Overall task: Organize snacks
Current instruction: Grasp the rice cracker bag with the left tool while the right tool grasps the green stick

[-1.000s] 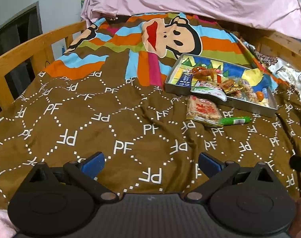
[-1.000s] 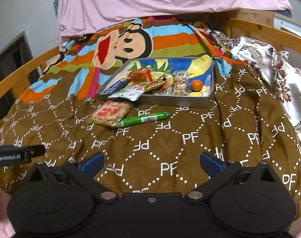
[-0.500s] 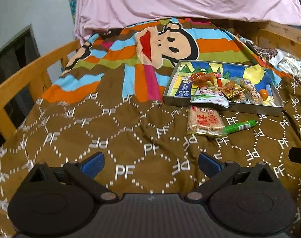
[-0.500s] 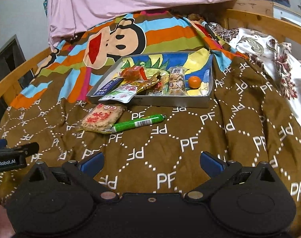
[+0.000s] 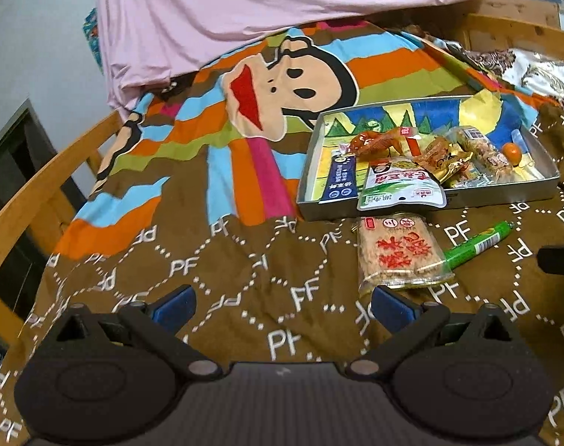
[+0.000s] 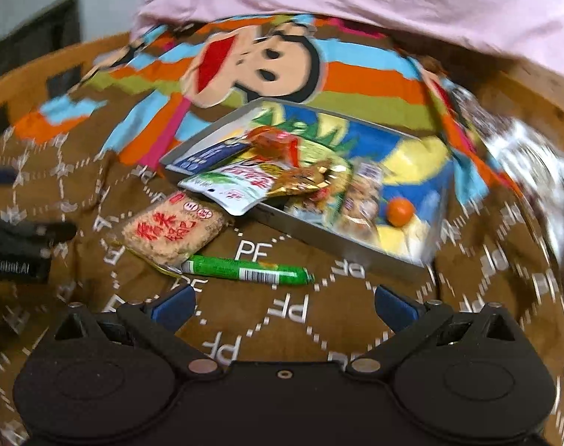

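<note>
A metal tray (image 5: pixel 423 206) (image 6: pixel 341 249) holding several snack packets and a small orange (image 5: pixel 511 152) (image 6: pixel 400 212) rests on the brown blanket. A white-green pouch (image 5: pixel 400 186) (image 6: pixel 235 186) hangs over the tray's near rim. In front of the tray lie a rice-cracker pack (image 5: pixel 400 252) (image 6: pixel 174 232) and a green sausage stick (image 5: pixel 475 245) (image 6: pixel 248 271), touching each other. My left gripper (image 5: pixel 283 306) is open just left of the cracker pack. My right gripper (image 6: pixel 283 306) is open, close behind the green stick. Both hold nothing.
The brown "PF" blanket (image 5: pixel 207 271) covers a bed with wooden rails (image 5: pixel 40 189). A pink sheet (image 5: pixel 282 11) hangs at the back. A patterned white cloth (image 5: pixel 534 70) lies at the far right. The other gripper's tip (image 6: pixel 18 238) shows at the left edge.
Both grippers have moved forward toward the snacks, which now look larger and nearer. The right view has swung and blurred. Both stay open and the snacks have not moved.
</note>
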`<action>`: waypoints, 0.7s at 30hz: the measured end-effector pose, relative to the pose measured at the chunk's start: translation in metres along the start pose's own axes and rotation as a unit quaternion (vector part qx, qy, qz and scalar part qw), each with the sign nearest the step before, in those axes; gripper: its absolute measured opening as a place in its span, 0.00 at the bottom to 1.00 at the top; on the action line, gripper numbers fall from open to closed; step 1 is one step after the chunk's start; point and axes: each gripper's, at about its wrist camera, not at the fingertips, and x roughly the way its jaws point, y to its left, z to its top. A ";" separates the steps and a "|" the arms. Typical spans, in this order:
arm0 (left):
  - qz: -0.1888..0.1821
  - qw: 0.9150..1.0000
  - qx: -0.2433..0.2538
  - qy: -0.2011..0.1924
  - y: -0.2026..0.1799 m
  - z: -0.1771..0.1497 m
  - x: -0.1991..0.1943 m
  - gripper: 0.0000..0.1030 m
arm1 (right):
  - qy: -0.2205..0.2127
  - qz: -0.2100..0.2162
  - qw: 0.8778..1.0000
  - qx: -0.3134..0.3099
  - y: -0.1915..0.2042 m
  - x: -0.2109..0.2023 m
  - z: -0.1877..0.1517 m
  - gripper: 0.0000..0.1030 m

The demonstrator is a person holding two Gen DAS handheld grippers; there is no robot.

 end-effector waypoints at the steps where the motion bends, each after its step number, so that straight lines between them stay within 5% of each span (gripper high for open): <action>1: -0.002 1.000 0.003 -0.001 -0.001 0.002 0.005 0.99 | -0.006 0.002 1.000 -0.024 0.001 0.006 0.002 0.99; 6: -0.047 0.999 -0.004 -0.011 -0.001 0.014 0.036 0.99 | -0.011 0.020 0.991 -0.129 0.004 0.037 0.007 0.99; 10: -0.112 0.993 -0.031 -0.015 0.002 0.022 0.055 0.99 | 0.013 0.047 0.988 -0.143 0.000 0.060 0.008 0.99; 21: -0.192 0.981 -0.030 0.013 -0.027 0.038 0.100 0.99 | 0.000 0.090 0.979 -0.182 -0.002 0.082 0.012 0.98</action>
